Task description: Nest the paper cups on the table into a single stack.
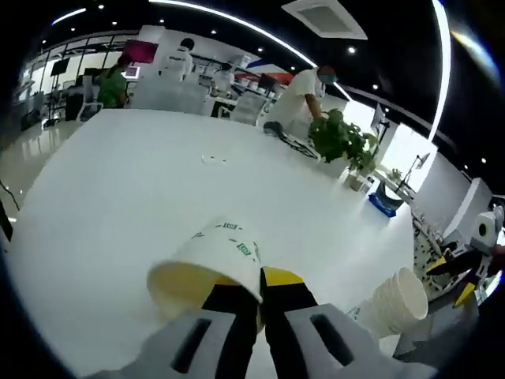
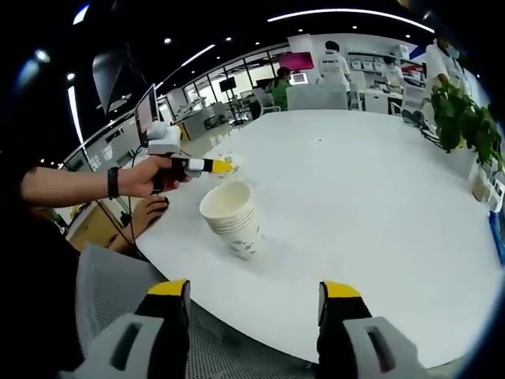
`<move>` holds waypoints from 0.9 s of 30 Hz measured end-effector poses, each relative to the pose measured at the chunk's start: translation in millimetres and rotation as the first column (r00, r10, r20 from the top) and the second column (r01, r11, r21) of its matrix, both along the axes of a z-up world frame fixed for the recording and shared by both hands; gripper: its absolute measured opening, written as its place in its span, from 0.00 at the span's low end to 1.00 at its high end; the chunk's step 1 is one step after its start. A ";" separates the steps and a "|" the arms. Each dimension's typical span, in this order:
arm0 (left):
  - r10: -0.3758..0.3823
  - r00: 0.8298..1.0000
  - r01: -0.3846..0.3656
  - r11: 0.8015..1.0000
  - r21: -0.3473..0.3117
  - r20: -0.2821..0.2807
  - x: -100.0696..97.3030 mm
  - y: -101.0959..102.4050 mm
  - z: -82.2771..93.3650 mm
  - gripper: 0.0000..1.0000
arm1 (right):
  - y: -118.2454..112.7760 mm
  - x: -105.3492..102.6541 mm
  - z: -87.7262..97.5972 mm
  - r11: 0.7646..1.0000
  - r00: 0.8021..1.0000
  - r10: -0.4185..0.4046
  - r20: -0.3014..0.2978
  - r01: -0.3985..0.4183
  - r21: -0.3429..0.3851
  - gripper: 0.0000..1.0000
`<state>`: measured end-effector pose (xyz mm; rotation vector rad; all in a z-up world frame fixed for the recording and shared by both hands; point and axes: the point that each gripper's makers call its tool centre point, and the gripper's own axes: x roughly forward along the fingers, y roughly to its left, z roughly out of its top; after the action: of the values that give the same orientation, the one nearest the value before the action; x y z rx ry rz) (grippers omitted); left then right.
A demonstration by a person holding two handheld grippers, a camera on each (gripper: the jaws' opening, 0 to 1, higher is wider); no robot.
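My left gripper point(image 1: 260, 288) is shut on the wall of a white paper cup point(image 1: 213, 260) with green print. The cup lies tilted, its mouth towards the lower left, above the white table point(image 1: 142, 181). A nested stack of paper cups point(image 1: 398, 300) stands at the lower right, and my right gripper point(image 1: 461, 276) shows past it at the edge. In the right gripper view the stack point(image 2: 231, 215) stands near the table's point(image 2: 371, 181) near-left edge. My right gripper point(image 2: 254, 292) is open and empty in front of it. A hand holds the left gripper point(image 2: 217, 166) just behind the stack.
A potted plant point(image 1: 339, 138) point(image 2: 461, 118) stands at the table's far side. A grey mesh chair point(image 2: 110, 292) sits below the near edge. Several people and desks are in the background beyond the table.
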<state>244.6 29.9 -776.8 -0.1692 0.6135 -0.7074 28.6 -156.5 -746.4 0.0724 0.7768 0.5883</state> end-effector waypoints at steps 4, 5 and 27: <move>-0.074 0.997 0.074 0.997 0.011 0.012 -5.4 -6.0 17.4 0.00 | 2.4 0.8 0.7 1.000 1.000 0.003 0.006 -0.003 0.008 0.67; -0.088 0.996 0.088 0.996 0.012 0.009 -7.4 -7.8 22.2 0.00 | 3.1 1.0 0.4 1.000 1.000 0.006 0.006 -0.006 0.008 0.67; -0.546 0.835 0.547 0.809 0.216 -0.070 -80.5 -47.4 70.6 0.00 | 6.1 0.2 -6.7 0.999 0.999 0.042 0.003 -0.042 0.008 0.66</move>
<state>164.1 -17.5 -706.2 0.2354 0.7529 -1.1885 28.8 -150.5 -753.1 0.0628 0.7752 0.6310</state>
